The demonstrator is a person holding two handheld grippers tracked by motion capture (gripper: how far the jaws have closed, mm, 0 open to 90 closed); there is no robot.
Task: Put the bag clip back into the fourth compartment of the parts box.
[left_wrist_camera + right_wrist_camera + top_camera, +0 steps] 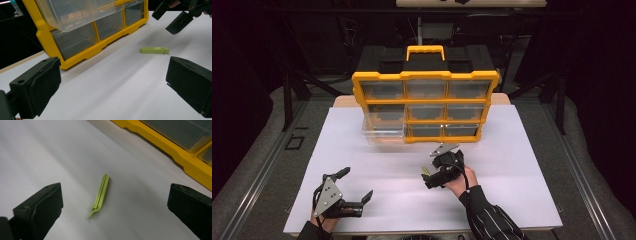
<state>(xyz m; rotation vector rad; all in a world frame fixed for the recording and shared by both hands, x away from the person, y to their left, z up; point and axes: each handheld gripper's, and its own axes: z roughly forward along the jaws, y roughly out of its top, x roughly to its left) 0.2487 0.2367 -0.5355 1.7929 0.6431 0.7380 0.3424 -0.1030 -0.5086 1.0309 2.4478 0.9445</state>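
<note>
A yellow organiser (425, 105) with clear drawers stands upright at the back of the white table (362, 150). Its lower-left clear drawer (383, 129) is pulled out. A slim lime-green clip (100, 194) lies flat on the table, seen also as the clip (154, 50) and the clip (425, 170). My right gripper (432, 172) hovers open just above the clip, jaws either side of it, touching nothing. My left gripper (357, 186) rests open and empty near the table's front left, pointing toward the clip. The right gripper (172, 17) appears at the upper right of the left gripper view.
The organiser's yellow base (175, 152) runs close behind the clip. A black case (427, 57) stands behind the organiser. Bare white surface lies between the two grippers and to the right of the right hand (462, 182).
</note>
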